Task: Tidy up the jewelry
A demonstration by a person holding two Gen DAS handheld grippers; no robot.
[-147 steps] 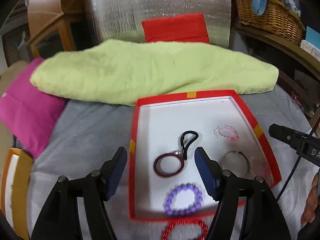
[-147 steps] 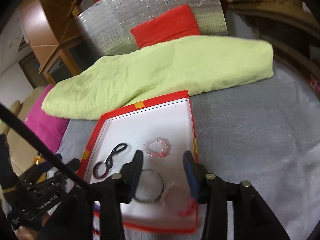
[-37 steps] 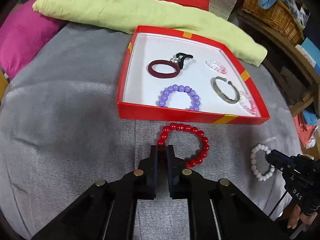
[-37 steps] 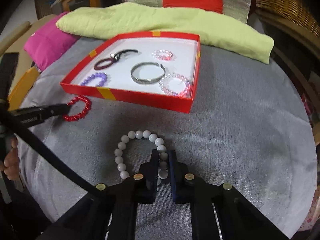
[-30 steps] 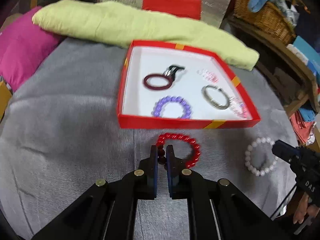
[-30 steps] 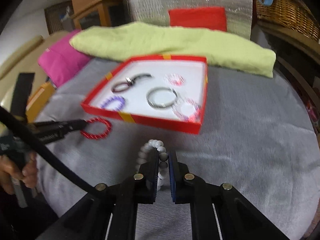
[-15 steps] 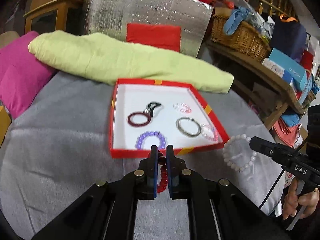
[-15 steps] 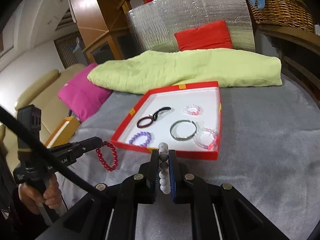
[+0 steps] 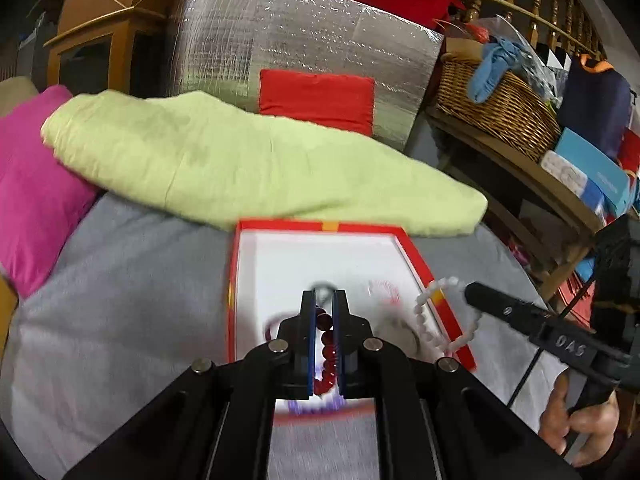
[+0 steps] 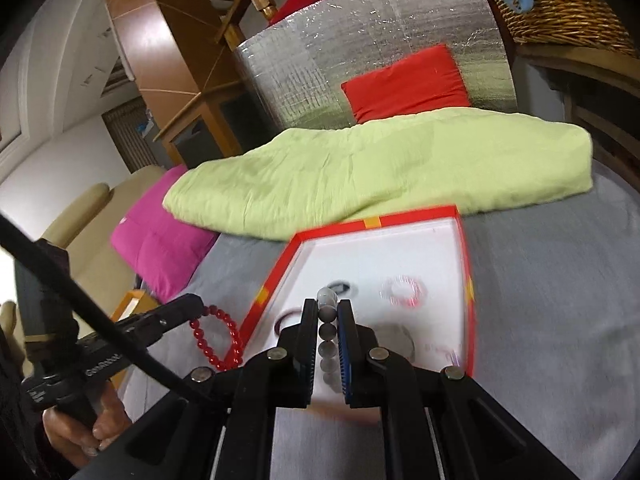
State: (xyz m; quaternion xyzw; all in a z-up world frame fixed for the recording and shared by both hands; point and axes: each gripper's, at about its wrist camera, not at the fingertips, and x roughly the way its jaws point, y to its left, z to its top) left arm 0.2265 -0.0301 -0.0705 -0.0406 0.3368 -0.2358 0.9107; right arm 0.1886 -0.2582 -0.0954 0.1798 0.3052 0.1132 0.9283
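The left gripper [image 9: 324, 312] is clamped shut on the red bead bracelet [image 9: 326, 350], which hangs edge-on between its pads as a near-vertical string of beads, above the near end of the red box [image 9: 234, 280]. Seen from the right wrist, the same bracelet [image 10: 218, 338] shows as an upright loop dangling from the left gripper's tip [image 10: 192, 304], just outside the box's left wall [image 10: 276, 276].

The right gripper [image 10: 328, 316] is likewise pinched shut on the white bead bracelet [image 10: 328, 332], its beads stacked in an upright line between the pads, over the near part of the box. From the left wrist this bracelet [image 9: 430, 320] hangs as an open loop over the box's right wall, from the right gripper's tip [image 9: 474, 292].

The box's long axis runs away from both cameras toward the green cushion [image 9: 248, 164], which touches its far wall. Blurred jewelry lies on the white floor inside.

The right gripper's body carries the white letters "DAS".
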